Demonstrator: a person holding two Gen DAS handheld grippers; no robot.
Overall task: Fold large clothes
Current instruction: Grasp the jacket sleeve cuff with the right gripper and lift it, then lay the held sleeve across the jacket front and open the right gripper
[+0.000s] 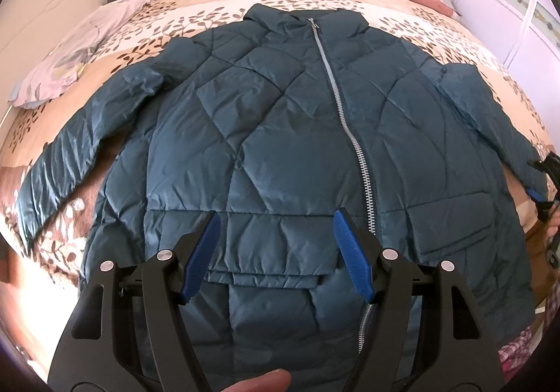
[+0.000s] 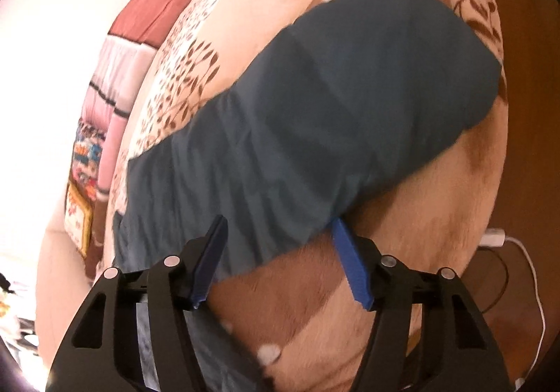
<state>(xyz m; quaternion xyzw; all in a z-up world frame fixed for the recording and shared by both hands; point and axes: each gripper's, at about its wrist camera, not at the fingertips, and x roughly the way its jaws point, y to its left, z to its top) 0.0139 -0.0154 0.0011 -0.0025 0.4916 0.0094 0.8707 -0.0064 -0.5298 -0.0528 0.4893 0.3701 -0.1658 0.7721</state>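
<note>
Our jacket lies flat on the bed, not folded yet, our left gripper spread above its near hem and our right gripper spread around the right sleeve.

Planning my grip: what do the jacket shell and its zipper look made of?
Jacket: looks like thin synthetic shell, nylon or polyester, slightly glossy; sheen, fine crinkles and quilted puffy panels suggest padding. Zipper: silvery teeth, probably metal, though coated plastic is possible.
</note>
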